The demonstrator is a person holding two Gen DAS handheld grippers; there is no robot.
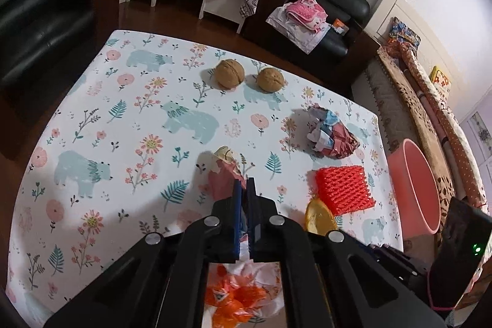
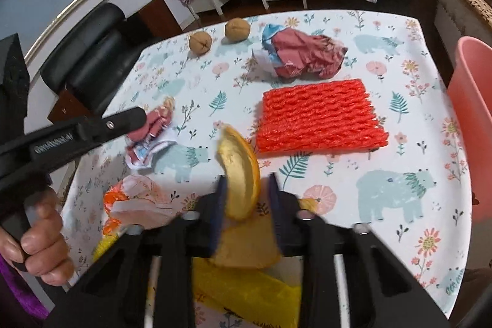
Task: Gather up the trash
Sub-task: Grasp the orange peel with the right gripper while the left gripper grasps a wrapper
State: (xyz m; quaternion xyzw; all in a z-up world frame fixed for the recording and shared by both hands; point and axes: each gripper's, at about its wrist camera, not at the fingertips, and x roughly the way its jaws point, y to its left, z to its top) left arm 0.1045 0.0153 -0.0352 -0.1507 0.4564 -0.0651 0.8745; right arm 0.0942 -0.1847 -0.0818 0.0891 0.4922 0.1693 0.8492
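Note:
My left gripper (image 1: 245, 185) is shut on a crumpled pink and white wrapper (image 1: 222, 174) and holds it over the table; the right wrist view shows the same wrapper (image 2: 153, 128) in its jaws. My right gripper (image 2: 246, 189) has its jaws around an orange peel (image 2: 241, 174), which also shows in the left wrist view (image 1: 319, 217). A red foam fruit net (image 2: 319, 116) lies flat mid-table. A larger crumpled red and blue wrapper (image 2: 301, 53) lies behind it. Two walnuts (image 2: 200, 42) (image 2: 237, 29) sit at the far edge.
A pink bin (image 2: 473, 119) stands off the table's right edge. An orange and white plastic bag (image 2: 135, 202) and a yellow bag (image 2: 246, 291) lie at the near edge. The floral tablecloth (image 2: 399, 143) covers the table. Black armchairs stand behind.

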